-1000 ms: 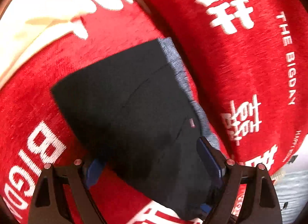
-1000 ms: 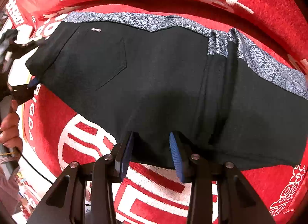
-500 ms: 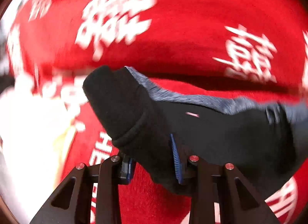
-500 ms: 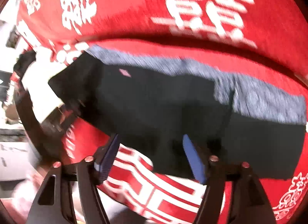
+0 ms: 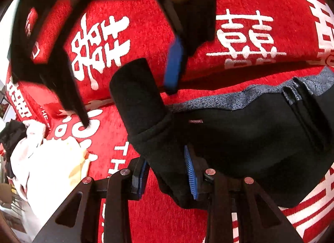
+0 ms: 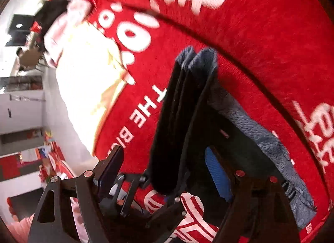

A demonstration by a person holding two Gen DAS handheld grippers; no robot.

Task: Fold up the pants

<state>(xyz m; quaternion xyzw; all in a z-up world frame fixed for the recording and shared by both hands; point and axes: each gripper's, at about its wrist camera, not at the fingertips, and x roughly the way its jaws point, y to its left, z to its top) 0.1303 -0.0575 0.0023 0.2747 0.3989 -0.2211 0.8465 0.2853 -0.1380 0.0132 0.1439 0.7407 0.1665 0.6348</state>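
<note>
Our left gripper [image 5: 167, 175] clamps its fingers on the black pants with a grey patterned waistband [image 5: 250, 138], lifted off the red printed cloth [image 5: 146, 23]. At one o'clock, our right gripper [image 6: 165, 172] has just been opening, fingers apart; the layers may slide askew.

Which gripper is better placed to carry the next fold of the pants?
Left. The left gripper is shut on a bunched end of the black pants. The right gripper stands open, pressing nothing, its jaws having just been opening.
</note>
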